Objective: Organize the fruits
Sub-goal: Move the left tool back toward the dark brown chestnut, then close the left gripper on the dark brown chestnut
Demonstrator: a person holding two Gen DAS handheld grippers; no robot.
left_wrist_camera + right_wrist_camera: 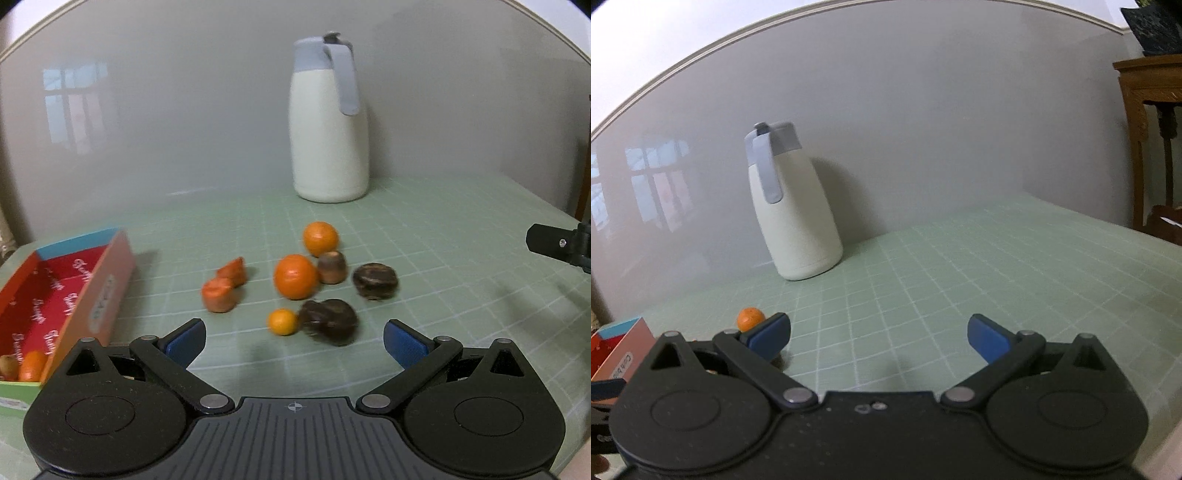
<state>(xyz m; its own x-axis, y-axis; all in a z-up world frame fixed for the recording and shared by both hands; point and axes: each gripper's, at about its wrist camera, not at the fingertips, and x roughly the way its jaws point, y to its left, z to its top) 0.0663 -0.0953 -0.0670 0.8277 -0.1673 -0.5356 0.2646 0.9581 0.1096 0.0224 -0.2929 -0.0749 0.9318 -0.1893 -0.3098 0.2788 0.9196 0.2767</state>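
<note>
Green grid mat [443, 229]; left claw [294, 341] agape above fruits [295, 277].

Non-task items only.

White jug [330, 129] with grey-blue lid and strap handle: upright on the green gridded mat [443, 258], ahead of the claw and slightly right in the left wrist view, ahead-left in the right wrist view [796, 210]. It stands at the mat's far edge, close against the grey wall [184, 110].

Wall surface glossy; faint window reflection ahead-left.

Wooden furniture [1145, 129], brown, far right of the claw, beyond the mat edge. Dark item on top; not identifiable.
</note>
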